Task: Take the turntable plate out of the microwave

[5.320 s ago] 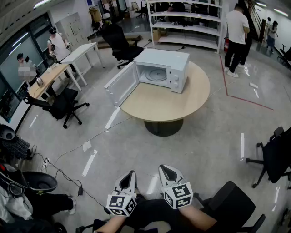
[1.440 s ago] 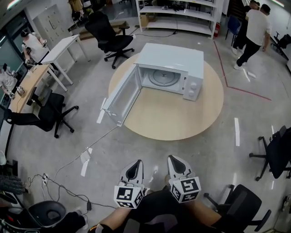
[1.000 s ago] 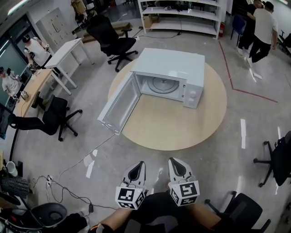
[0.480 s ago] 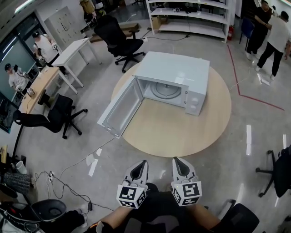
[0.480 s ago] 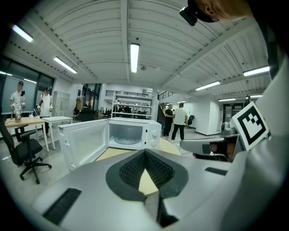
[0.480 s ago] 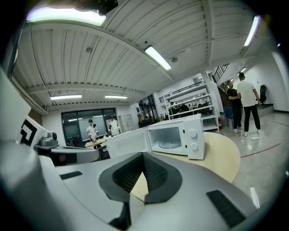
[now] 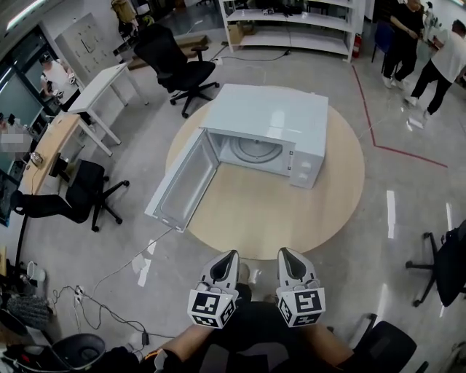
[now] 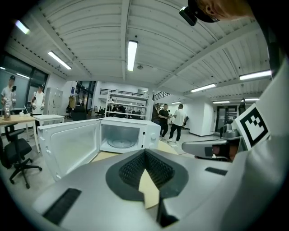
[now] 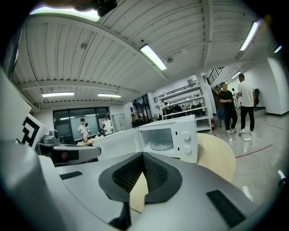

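Left gripper (image 8: 145,151): fingers (image 8: 130,169) pressed together at the tips, nothing between them. Right gripper (image 9: 142,154): fingers (image 9: 156,173) likewise closed tip to tip, empty. Both aim toward the microwave (image 7: 271,124).

Head view: the two grippers sit side by side, apart from each other, low in frame. They hang over the floor (image 7: 109,218), just short of the near edge of the round wooden counter (image 7: 277,218). Neither touches the counter or anything on it. A marker cube (image 7: 211,308) rides at the back of the left gripper, and another at the back of the right.

The microwave is white and stands on the far half of the counter. Its door (image 7: 180,188) is swung wide open to the left and overhangs the counter's edge. Two knobs (image 7: 302,166) are on the right of its front.

Turntable plate (image 7: 255,151): round, clear, lying flat on the floor of the microwave's cavity. It is well apart from both grippers. Both gripper views look straight into the open cavity and show it there.

Beyond the counter: a black office chair (image 7: 175,55) and white shelving (image 7: 291,22). Two people (image 7: 437,58) stand at the far right. Desks (image 7: 102,84) line the left side.
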